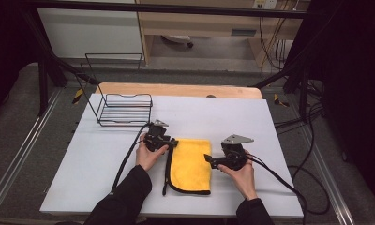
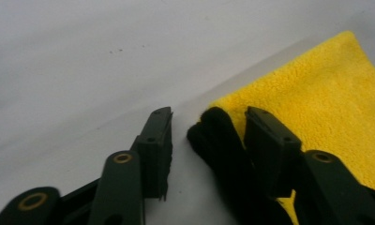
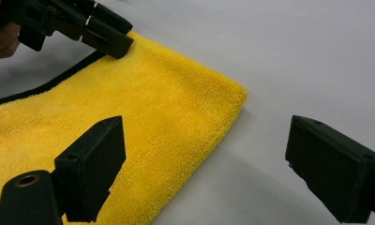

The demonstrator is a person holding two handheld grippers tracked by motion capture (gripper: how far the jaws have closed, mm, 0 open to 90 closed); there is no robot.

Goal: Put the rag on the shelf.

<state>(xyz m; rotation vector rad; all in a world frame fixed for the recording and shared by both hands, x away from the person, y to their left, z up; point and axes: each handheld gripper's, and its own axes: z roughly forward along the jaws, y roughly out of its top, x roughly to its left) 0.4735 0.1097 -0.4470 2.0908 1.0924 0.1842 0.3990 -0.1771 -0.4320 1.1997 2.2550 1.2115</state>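
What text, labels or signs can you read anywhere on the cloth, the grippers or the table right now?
None can be read.
Yellow cloth: plain, black edging, no tag or print seen.
Left gripper and right gripper: black jaws, no markings.
White table: blank.
Wire basket: no label.
Small plate on the wooden furniture behind: too small and blurred to read.

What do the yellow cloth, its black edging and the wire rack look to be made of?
Yellow cloth: soft plush fabric, probably microfibre, with a fuzzy looped pile.
Black edging: looks like stitched fabric binding, matte.
Wire rack: thin dark rods, apparently coated or painted metal; the finish is too small to tell.
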